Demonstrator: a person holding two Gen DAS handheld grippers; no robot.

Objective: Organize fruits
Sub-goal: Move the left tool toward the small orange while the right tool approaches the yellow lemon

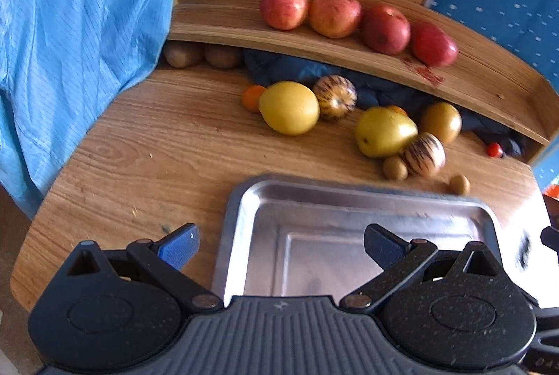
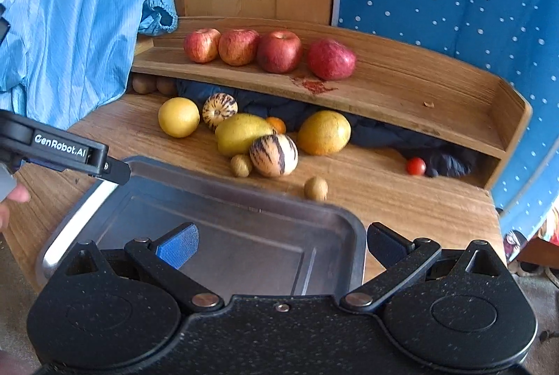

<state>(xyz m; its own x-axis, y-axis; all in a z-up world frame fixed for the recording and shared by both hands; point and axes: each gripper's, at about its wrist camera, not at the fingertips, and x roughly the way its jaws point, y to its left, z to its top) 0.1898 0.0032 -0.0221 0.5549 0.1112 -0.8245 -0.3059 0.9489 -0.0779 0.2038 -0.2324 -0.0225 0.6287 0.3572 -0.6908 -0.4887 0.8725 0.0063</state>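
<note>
- While both jaws stand apart and hold nothing, the left hand-held gripper (image 1: 279, 247) and the right hand-held gripper (image 2: 281, 245) hover over the near edge of the empty metal tray (image 1: 367, 196), so every fruit lies ahead of them, beyond the tray.
- Round fruit rolls: the striped melon (image 2: 273, 154) leans against the yellow pear (image 2: 241, 134), and a nudge from one finger could send it off across the tabletop (image 1: 157, 137).
- Small brown fruits, one (image 2: 241, 165) touching the melon and one (image 2: 315, 188) just past the tray rim (easy to overlook), could be knocked away by a reach over them.
- Smooth skins such as the lemon (image 1: 289, 107) may squirt out of a closing grip taken off-centre.
- Apples (image 2: 279, 51) sit on the shelf (image 2: 401, 95) farther ahead; the shelf edge could catch a finger.
- Both tools working one tray may collide.
</note>
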